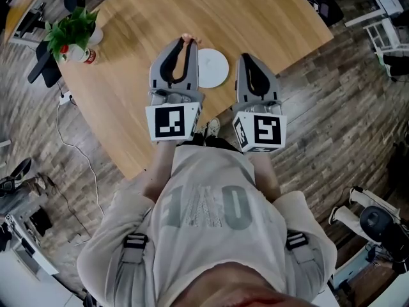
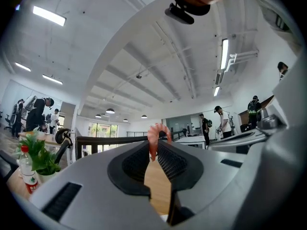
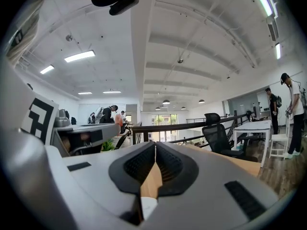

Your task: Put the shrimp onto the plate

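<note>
A pink curled shrimp (image 2: pixel 156 137) is pinched between the tips of my left gripper (image 2: pixel 154 145), which is shut on it and held level above the wooden table (image 1: pixel 268 18). From the head view the shrimp (image 1: pixel 190 39) shows at the tip of the left gripper (image 1: pixel 188 44), just left of the plate's far edge. The round white plate (image 1: pixel 213 67) lies on the table between the two grippers and has nothing on it. My right gripper (image 1: pixel 246 58) hovers just right of the plate. Its jaws are shut on nothing (image 3: pixel 154 145), and a sliver of the plate (image 3: pixel 148 207) shows below them.
A potted green plant (image 1: pixel 71 32) with a small red-labelled bottle (image 1: pixel 90 56) beside it stands at the table's left edge. The plant (image 2: pixel 37 158) also appears in the left gripper view. The table's near edge runs just under the marker cubes. People stand at desks in the background.
</note>
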Tool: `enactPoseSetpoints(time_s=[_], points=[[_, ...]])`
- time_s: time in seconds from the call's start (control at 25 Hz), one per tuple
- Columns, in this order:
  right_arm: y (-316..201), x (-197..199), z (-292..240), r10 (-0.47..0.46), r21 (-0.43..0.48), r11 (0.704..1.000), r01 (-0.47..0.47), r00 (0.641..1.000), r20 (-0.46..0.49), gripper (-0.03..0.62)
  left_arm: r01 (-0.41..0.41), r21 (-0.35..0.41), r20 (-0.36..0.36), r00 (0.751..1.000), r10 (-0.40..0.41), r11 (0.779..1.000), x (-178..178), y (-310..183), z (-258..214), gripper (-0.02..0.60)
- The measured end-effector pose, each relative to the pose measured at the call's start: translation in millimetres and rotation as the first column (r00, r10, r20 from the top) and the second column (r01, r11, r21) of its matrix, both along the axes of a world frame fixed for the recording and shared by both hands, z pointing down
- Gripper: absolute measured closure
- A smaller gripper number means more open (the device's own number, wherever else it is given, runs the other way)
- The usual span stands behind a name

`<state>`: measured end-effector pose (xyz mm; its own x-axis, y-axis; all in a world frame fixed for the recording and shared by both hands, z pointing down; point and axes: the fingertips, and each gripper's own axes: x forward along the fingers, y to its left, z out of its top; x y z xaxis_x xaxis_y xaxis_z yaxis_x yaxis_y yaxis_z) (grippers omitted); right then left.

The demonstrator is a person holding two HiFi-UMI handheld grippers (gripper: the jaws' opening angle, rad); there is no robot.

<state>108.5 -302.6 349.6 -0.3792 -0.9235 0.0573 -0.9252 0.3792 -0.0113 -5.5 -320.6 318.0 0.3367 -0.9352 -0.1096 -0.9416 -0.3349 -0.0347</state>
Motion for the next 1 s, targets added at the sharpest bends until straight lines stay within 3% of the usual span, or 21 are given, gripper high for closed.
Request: enactPoseSetpoints(time_s=[0.16, 0.48, 0.68, 0.88, 1.0], points=[[-1, -3, 3, -0.004, -0.009, 1.000, 0.004, 1.000, -0.015, 0.574, -0.019, -0.136, 0.037, 0.999, 0.025, 0.990, 5, -17, 43, 0.523], [-5, 5, 16, 0.029, -0.053, 0.998, -0.031, 0.999, -0.031, 0.574, -0.053, -0.342, 0.104, 0.990, 0.094, 0.938, 18, -26, 115, 0.522], [-7, 8, 29, 0.037, -0.089, 0.995, -0.040, 0.999, -0.039, 0.573, -0.037, -0.493, 0.128, 0.985, 0.114, 0.869, 16, -27, 171, 0.522], [-9, 17, 41, 0.062, -0.122, 0.990, -0.067, 0.997, -0.051, 0.574, -0.006, -0.637, 0.183, 0.970, 0.159, 0.771, 12, -26, 224, 0.522], [-9, 21, 45, 0.074, -0.135, 0.988, -0.081, 0.996, -0.055, 0.574, -0.005, -0.675, 0.192, 0.964, 0.182, 0.738, 13, -21, 245, 0.523]])
